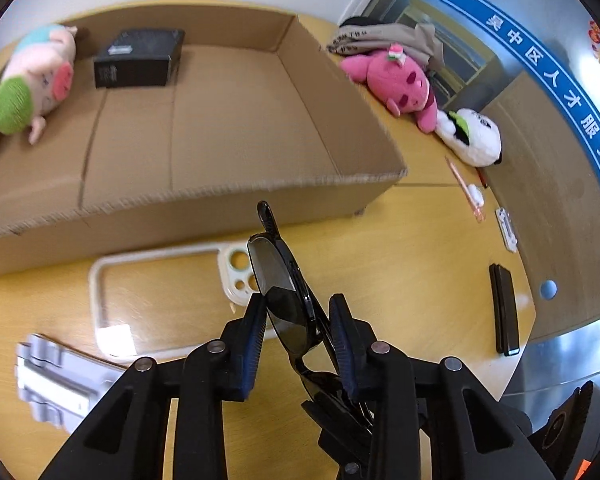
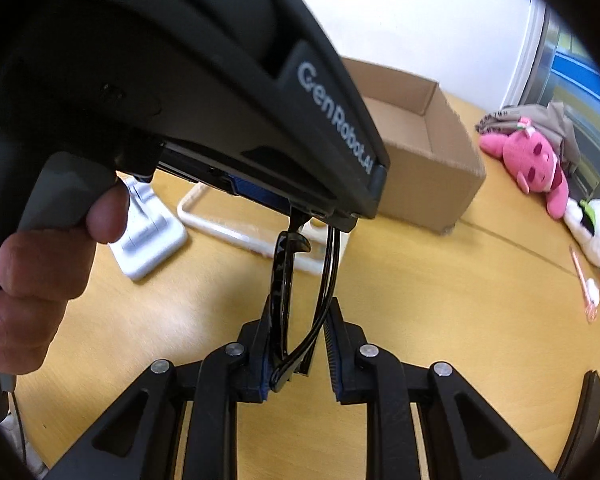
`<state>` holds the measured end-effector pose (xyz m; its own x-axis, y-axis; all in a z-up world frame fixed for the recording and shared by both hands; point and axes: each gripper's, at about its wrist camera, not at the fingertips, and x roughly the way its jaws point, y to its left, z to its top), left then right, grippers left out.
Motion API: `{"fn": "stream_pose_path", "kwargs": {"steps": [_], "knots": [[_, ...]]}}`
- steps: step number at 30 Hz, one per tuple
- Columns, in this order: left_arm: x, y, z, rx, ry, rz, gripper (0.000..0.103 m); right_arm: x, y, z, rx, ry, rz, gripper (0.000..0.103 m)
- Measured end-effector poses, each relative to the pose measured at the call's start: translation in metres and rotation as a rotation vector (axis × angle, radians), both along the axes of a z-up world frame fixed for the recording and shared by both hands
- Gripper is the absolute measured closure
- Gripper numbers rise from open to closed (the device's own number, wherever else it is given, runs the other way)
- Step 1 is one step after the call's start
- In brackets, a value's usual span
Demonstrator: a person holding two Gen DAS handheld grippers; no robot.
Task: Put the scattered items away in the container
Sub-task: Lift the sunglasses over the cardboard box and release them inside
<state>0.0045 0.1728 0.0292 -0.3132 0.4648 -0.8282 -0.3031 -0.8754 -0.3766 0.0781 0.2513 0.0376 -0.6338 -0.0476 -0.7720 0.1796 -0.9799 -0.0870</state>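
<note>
left wrist view: sunglasses held off the table by both grippers

left gripper [image 1: 298,340] clamps the sunglasses [image 1: 284,296] near the cardboard box's [image 1: 228,200] front edge. right gripper [image 2: 298,344] pinches their folded arms. bare table [image 2: 440,300] lies open to the right.

an office: glass partition [image 1: 500,60] with blue lettered band, round wooden table [image 1: 400,264].
</note>
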Motion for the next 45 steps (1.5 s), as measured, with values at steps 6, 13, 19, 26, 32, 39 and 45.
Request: {"fn": "stream_pose_path", "kwargs": {"steps": [6,13,19,26,32,39,45], "knots": [[-0.013,-0.013,0.04,-0.026,0.066,0.019,0.07,-0.016,-0.007,0.03,-0.047,0.07,0.011,0.083],[-0.037,-0.019,0.09,-0.051,0.157,0.025,0.078,-0.043,-0.002,0.069,-0.108,0.146,0.004,0.083],[-0.058,-0.015,0.117,-0.07,0.207,0.025,0.08,-0.062,0.001,0.094,-0.124,0.197,-0.01,0.083],[-0.097,-0.01,0.139,-0.068,0.224,0.021,0.082,-0.101,0.013,0.115,-0.113,0.243,-0.033,0.083],[-0.143,0.002,0.151,-0.102,0.244,0.004,0.083,-0.142,0.026,0.124,-0.119,0.25,-0.049,0.083],[-0.203,0.003,0.152,-0.105,0.222,0.04,0.083,-0.2,0.033,0.128,-0.152,0.229,-0.071,0.083],[-0.252,0.003,0.136,-0.112,0.184,0.042,0.083,-0.245,0.037,0.116,-0.177,0.182,-0.086,0.083]]}}
